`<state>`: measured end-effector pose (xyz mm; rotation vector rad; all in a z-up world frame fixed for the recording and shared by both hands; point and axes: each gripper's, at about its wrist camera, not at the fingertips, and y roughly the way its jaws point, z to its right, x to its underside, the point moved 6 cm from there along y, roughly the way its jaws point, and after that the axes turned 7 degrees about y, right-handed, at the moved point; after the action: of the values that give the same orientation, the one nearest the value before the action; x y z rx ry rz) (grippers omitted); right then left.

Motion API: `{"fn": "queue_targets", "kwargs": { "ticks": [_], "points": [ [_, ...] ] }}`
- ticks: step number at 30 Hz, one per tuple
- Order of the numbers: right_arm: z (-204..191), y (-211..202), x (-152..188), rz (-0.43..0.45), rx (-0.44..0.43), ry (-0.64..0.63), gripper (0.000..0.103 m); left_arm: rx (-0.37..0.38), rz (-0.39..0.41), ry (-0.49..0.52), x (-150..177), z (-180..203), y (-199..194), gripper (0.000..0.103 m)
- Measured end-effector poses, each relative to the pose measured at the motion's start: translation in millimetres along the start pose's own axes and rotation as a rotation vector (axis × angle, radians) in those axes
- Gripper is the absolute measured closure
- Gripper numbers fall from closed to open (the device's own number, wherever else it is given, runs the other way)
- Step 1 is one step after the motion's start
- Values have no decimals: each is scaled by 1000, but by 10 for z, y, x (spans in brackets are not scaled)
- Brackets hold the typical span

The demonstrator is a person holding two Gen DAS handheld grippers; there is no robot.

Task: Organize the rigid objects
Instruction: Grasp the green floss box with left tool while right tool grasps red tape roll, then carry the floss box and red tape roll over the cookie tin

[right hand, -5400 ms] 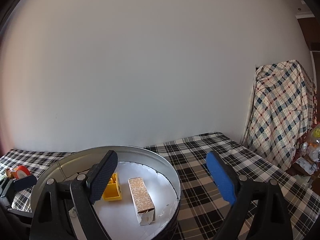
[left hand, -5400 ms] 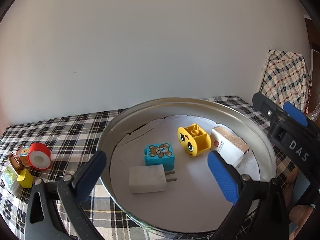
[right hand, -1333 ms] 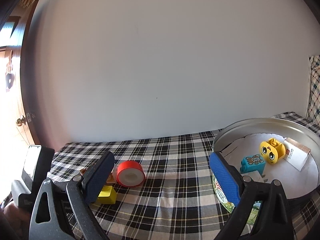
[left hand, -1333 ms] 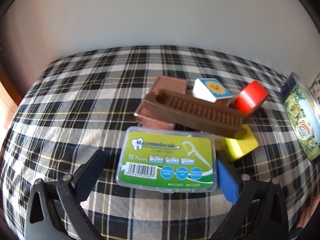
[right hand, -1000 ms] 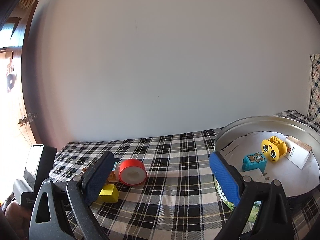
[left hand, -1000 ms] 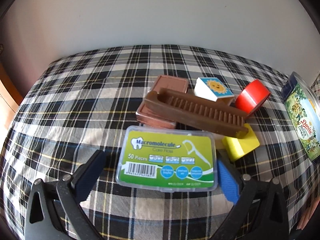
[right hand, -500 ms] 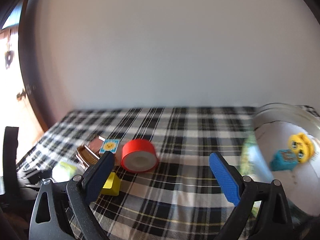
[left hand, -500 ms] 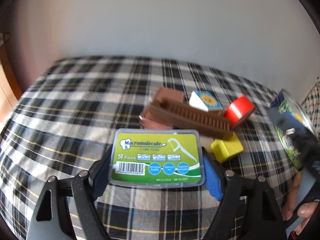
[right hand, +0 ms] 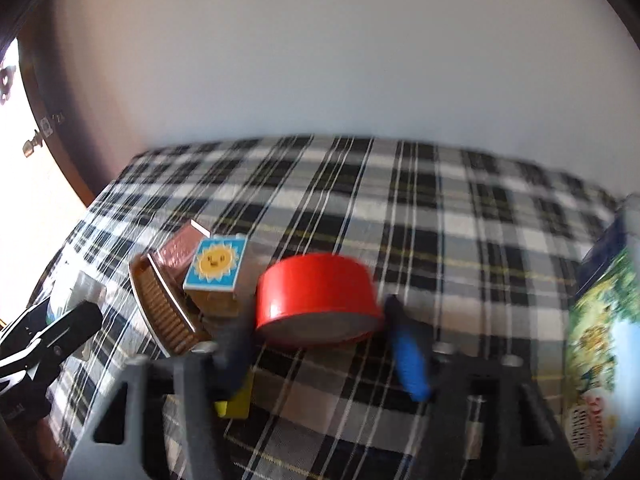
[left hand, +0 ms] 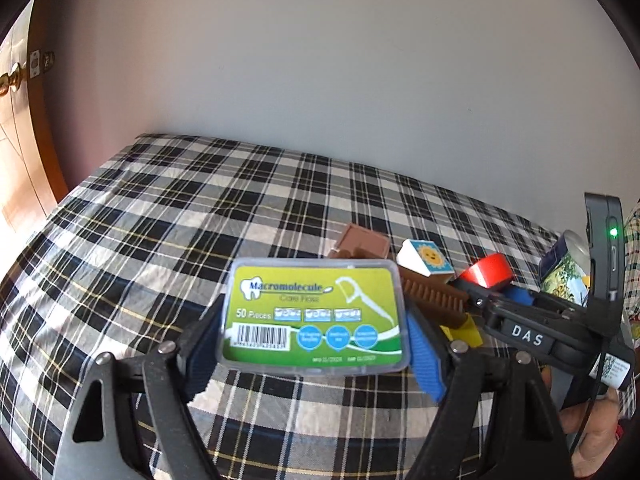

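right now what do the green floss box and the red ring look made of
Floss box: clear glossy plastic, judging by its see-through rim around a printed green label. Red ring: smooth, shiny red outside with a pale inner face; probably plastic or a tape roll, blur leaves it open.

Across the bottom of the left wrist view, the left gripper (left hand: 314, 338) is a black plastic frame of angular, triangular-cutout struts with round silver screws at the pivots and blue ribbed pads (left hand: 425, 354) on its fingers. At the right edge of that frame the right gripper (left hand: 498, 294) shows from the side: a black body with white letters "DAS", a small white label with a code, a thin cable, and an upright black device with a green light. In the right wrist view, its blurred frame looks dark grey along the bottom, with one blue pad (right hand: 408, 360).
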<state>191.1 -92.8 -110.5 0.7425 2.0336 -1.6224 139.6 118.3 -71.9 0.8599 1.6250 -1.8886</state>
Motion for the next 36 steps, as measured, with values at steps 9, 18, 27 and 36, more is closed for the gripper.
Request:
{"fn": "queue_targets", "kwargs": {
  "ticks": [9,18,27,36],
  "points": [
    [119,-667,67,241,-140,2,45,6,111,-13,-70,-5,-144,23],
    [220,-1383,245,468,-145,-87,45,-27,293,-14,-132,-29,-464,23],
    [264,-1648,415,550,-57,-161,45,-77,313,28,-99,253,-511,23],
    [443,-1792,384,595,-47,-145,45,-123,321,82,8,643,-612,23]
  ]
}}
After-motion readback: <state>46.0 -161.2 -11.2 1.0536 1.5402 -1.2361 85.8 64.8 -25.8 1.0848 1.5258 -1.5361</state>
